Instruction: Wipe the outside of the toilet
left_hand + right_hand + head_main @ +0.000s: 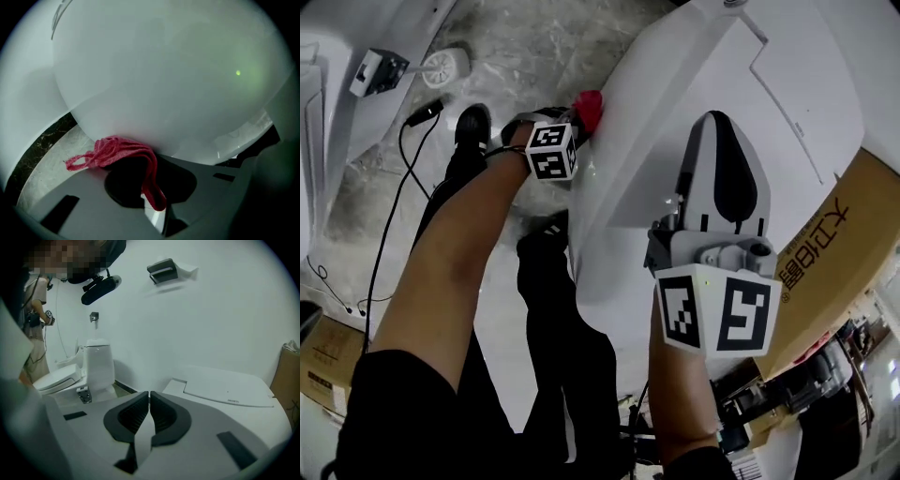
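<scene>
Closest to the head camera, the right gripper hangs over the flat closed lid of the white, smooth-shelled toilet. Its dark ribbed jaws are pressed together with nothing between them. Its black-and-white marker cube sits just above the person's right wrist.

Further off, the left gripper reaches down along the toilet's left flank, its jaws clamped on a red knitted cloth. The bunched end of the cloth touches the rounded outer wall of the bowl, low down near the grey-veined marble floor. A loose strand trails to the left.

A brown cardboard box with printed characters stands just beside the toilet's right side. A second white toilet stands well apart against the white wall.
</scene>
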The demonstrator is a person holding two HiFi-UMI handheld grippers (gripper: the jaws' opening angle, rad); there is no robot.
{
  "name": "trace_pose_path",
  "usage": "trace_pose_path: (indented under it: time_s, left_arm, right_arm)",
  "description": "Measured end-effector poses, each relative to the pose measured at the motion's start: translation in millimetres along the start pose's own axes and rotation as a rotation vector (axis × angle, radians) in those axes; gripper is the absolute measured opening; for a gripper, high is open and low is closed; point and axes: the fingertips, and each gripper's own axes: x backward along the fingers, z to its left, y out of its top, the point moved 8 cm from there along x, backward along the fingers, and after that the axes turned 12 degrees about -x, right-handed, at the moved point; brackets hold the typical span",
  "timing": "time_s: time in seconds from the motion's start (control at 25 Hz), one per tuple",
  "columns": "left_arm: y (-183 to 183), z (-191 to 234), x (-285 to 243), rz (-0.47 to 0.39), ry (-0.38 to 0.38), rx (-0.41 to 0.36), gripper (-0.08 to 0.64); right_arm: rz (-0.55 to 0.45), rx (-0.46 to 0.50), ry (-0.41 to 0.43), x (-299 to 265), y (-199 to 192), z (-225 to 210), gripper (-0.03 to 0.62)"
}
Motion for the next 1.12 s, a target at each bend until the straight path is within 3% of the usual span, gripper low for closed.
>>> trace_pose_path:
  time_s: [0.2, 0.32, 0.44, 0.52, 0.72, 0.8, 0.88, 1.0, 1.12]
  left_arm:
    - [-5, -53, 6, 0.052, -0.025, -0.036, 0.055]
    - [-2, -95, 9, 0.06, -0.06, 0.035, 0.055]
    - [1, -118, 14, 0.047, -0.029, 0.142, 0.055]
    - [2, -132, 19, 0.044, -0.034, 0.166, 0.055]
    - [12, -175, 36, -0.021, -0.162, 0.255, 0.055]
    - [16, -192, 47, -0.01, -0.258, 0.295, 0.055]
    - [18, -196, 64, 0.014, -0.292, 0.355, 0.055]
    - [24, -170, 98, 0.005, -0.228, 0.451, 0.055]
    - [28, -108, 131, -0.022, -0.101, 0.445, 0.055]
  right_arm:
    - [0.015, 0.004, 0.057, 23, -18, 9, 0.037]
    - [0.019, 0.004, 0.063, 44, -22, 16, 0.037]
    - [0.005, -0.021, 0.054, 53, -23, 20, 0.037]
    - [0.006, -0.067, 0.044, 59, -30, 22, 0.037]
    - [0.025, -0.124, 0.044, 76, -37, 32, 0.037]
    - [0.02, -0.156, 0.049, 82, -32, 31, 0.037]
    - [0.016, -0.178, 0.054, 86, -25, 27, 0.037]
    - [0.001, -0.169, 0.061, 90, -6, 20, 0.037]
    - [-0.032, -0.149, 0.077, 88, 21, 19, 0.037]
